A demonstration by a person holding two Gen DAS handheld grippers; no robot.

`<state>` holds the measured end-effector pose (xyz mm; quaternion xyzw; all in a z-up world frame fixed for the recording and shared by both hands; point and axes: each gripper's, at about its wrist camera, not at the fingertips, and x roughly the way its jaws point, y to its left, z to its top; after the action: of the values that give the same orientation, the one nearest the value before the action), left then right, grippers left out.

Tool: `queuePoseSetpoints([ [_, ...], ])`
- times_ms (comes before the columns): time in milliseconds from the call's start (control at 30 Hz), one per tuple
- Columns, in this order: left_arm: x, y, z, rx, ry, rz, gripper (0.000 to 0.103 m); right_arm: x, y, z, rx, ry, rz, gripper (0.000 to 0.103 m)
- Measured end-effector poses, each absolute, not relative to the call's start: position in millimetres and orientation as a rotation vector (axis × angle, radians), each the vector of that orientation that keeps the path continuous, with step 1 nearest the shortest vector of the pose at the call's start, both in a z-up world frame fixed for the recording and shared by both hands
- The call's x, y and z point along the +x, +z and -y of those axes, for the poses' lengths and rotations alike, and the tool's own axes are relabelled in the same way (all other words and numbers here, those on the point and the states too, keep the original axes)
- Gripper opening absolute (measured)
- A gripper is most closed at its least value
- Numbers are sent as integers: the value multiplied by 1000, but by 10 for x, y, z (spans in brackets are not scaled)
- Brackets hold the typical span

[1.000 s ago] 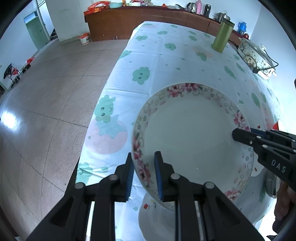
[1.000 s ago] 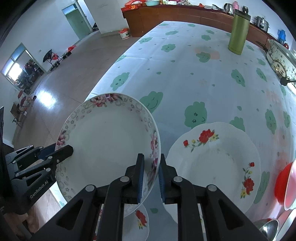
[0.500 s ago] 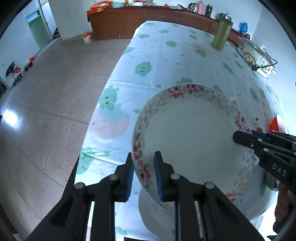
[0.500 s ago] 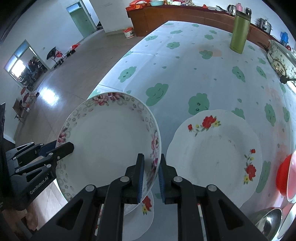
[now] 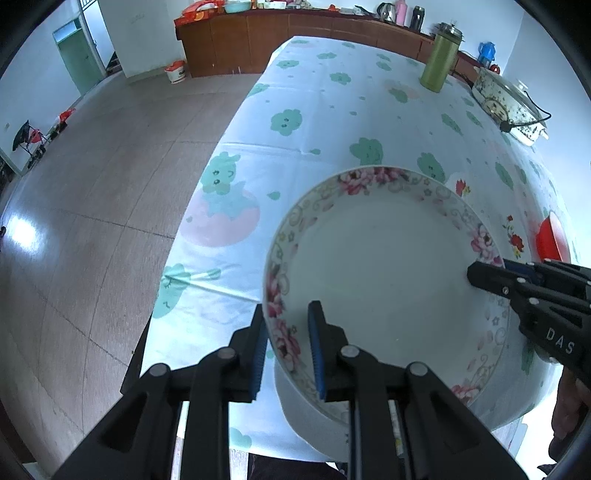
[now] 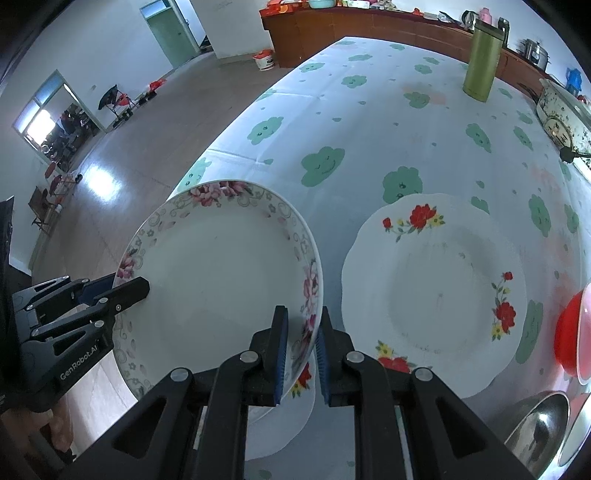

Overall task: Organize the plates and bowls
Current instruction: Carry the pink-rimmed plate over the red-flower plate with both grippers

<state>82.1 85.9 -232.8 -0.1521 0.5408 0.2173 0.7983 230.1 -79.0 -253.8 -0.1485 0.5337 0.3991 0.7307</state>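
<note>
A white plate with a pink flower rim is held in the air over the table's near left corner. My left gripper is shut on its left rim. My right gripper is shut on its right rim. A large white plate with red flowers lies on the table to the right. A smaller white plate with red flowers lies partly hidden under the held plate. A red bowl and a steel bowl sit at the right edge.
The table has a cloth with green cloud prints. A green flask and a flowered electric cooker stand at the far end. The table's left edge drops to a tiled floor. A wooden counter runs along the far wall.
Both grippers have carried the pink-rimmed plate back toward the table's near edge. More of the large red-flowered plate and the small plate beneath shows. Both grips are unchanged.
</note>
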Motion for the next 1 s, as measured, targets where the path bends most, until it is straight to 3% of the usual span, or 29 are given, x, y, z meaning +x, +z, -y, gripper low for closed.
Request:
queuePoseSetpoints([
  [1000, 452, -2524, -639, -368, 510, -1188, 19, 1976, -2756, 931, -380, 920, -1207, 16],
])
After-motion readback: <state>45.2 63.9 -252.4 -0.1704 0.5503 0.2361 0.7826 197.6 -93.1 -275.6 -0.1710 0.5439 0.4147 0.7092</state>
